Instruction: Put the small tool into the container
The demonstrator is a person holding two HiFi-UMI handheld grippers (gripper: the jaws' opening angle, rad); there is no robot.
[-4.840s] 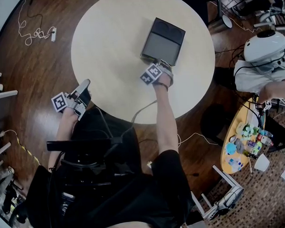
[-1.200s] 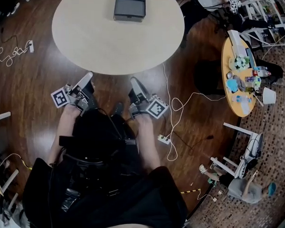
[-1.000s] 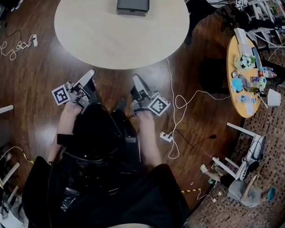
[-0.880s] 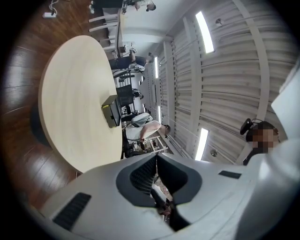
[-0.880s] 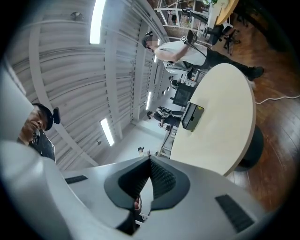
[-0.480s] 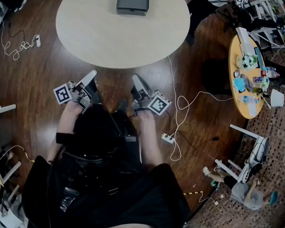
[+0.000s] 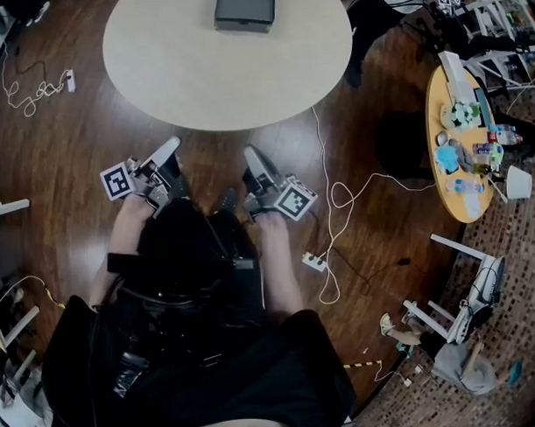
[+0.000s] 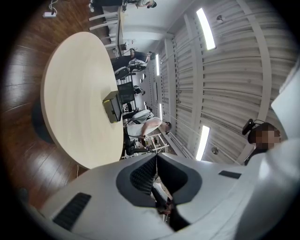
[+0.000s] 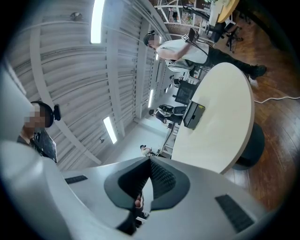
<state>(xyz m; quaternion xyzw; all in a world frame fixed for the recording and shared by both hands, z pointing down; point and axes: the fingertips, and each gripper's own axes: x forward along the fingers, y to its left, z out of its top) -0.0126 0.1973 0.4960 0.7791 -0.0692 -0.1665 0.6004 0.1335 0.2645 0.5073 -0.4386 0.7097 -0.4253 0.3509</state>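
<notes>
My left claw (image 7: 169, 146) and right claw (image 7: 249, 154) sit mid-frame, both pinched closed and empty, below the round table (image 7: 201, 70) carrying the box (image 7: 244, 8) at top.

— What is the right gripper (image 9: 150, 160) doing?

— Its fingers (image 9: 162, 180) are pressing together tip to tip, and they are pointing toward the near edge of a round, pale tabletop (image 9: 225, 126).

— Is anything sitting on that tabletop?

— A dark, box-like container (image 9: 193, 115) is resting near its far edge, well apart from the fingers.

— And around it?

— A white cable (image 9: 277, 99) is lying on the wooden floor (image 9: 276, 136). A person in a white shirt (image 9: 180, 49) is showing beyond the tabletop. Strip lights (image 9: 97, 16) are glowing along the ribbed ceiling (image 9: 70, 61).
</notes>
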